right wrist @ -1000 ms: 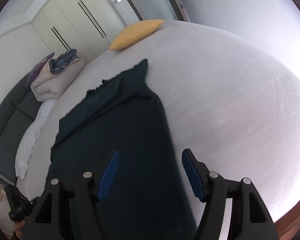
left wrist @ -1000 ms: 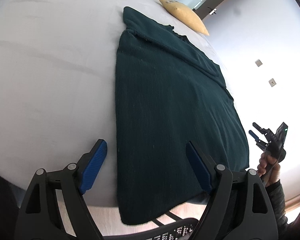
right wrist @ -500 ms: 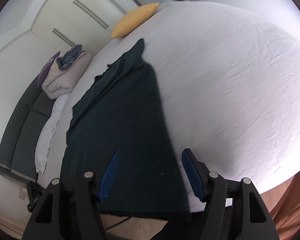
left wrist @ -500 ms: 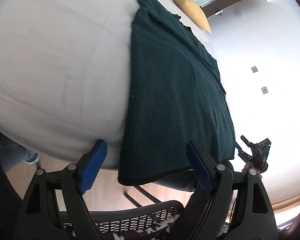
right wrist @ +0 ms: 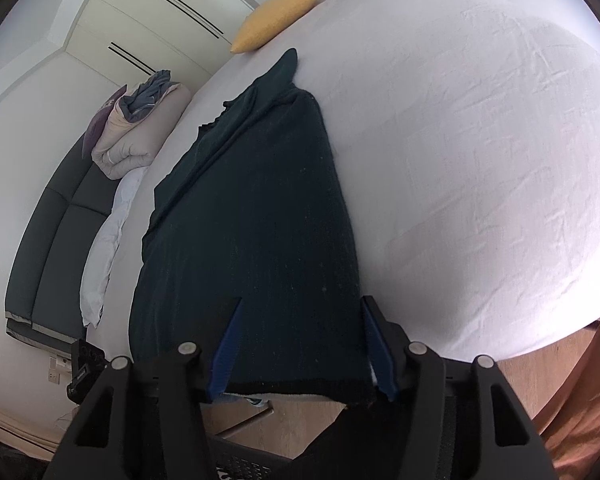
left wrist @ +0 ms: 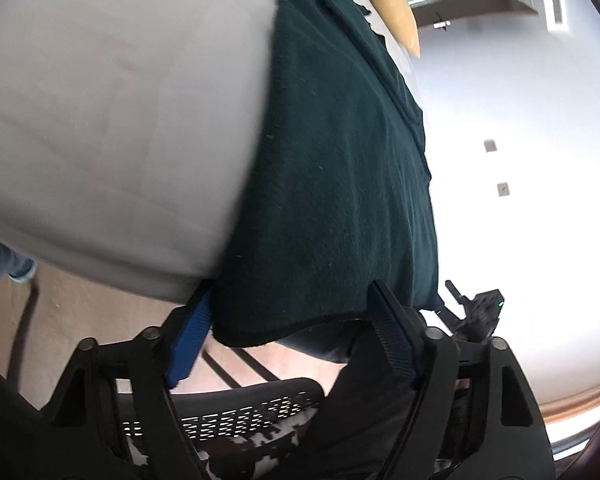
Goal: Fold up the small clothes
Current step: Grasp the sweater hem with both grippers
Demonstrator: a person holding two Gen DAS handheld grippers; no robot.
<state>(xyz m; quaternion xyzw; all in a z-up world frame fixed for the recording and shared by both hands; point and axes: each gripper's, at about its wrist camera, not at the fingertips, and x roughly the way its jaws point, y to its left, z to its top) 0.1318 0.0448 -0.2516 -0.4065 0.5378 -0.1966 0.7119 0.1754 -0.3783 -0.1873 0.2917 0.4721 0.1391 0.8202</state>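
Observation:
A dark green knit garment (left wrist: 332,168) lies flat along the white bed (left wrist: 112,128), its near hem hanging over the bed's front edge. It also shows in the right wrist view (right wrist: 256,216). My left gripper (left wrist: 292,340) is open, its blue pads straddling the hem's left corner. My right gripper (right wrist: 300,348) is open, its pads straddling the hem's right corner. The right gripper also shows small in the left wrist view (left wrist: 476,312).
A yellow pillow (right wrist: 276,20) lies at the far end of the bed. Folded bedding (right wrist: 136,136) sits on a dark sofa (right wrist: 56,232) to the left. A black mesh chair (left wrist: 236,408) stands below the hem, over a wooden floor (right wrist: 540,372).
Both grippers have dropped lower and closer to the near hem, from above the garment to level with the bed's front edge. Their jaws stay open.

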